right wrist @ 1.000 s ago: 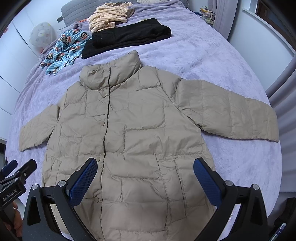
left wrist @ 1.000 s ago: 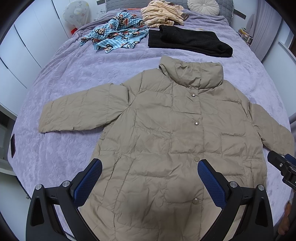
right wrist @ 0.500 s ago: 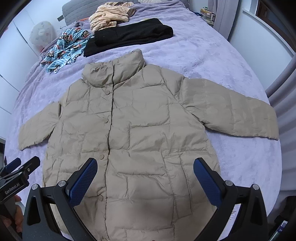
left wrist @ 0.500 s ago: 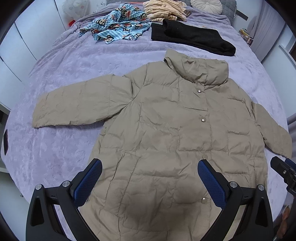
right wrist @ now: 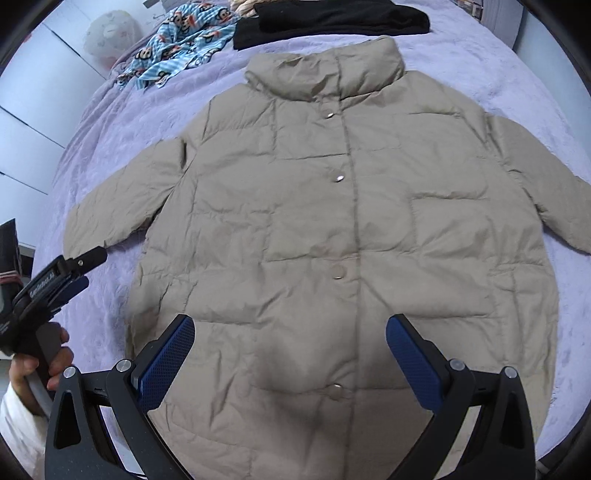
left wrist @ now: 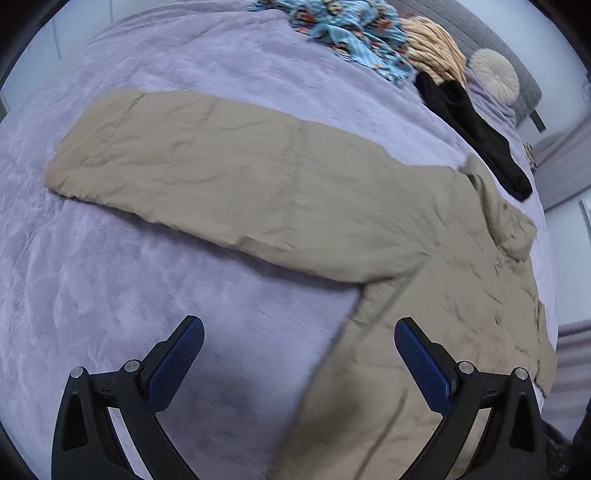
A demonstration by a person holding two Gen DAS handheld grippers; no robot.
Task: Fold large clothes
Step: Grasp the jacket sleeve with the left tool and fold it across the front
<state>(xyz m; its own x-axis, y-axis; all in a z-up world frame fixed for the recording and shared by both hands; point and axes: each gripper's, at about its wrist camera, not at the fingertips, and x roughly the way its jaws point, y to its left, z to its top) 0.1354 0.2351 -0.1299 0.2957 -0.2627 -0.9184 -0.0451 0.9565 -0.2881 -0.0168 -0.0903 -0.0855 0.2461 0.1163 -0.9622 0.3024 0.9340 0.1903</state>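
Observation:
A large beige puffer jacket lies flat, front up and snapped shut, on a purple bedspread. In the left wrist view its left sleeve stretches across the frame, with the body to the right. My left gripper is open and empty, just below that sleeve, over the bedspread and the jacket's side edge; it also shows in the right wrist view, next to the sleeve cuff. My right gripper is open and empty above the jacket's lower front.
A blue monkey-print garment, a black garment and a striped cream garment lie at the head of the bed, near a round cushion. White cupboards stand left of the bed.
My left gripper has swung left and down toward the jacket's left sleeve. My right gripper has moved left, over the jacket's button line.

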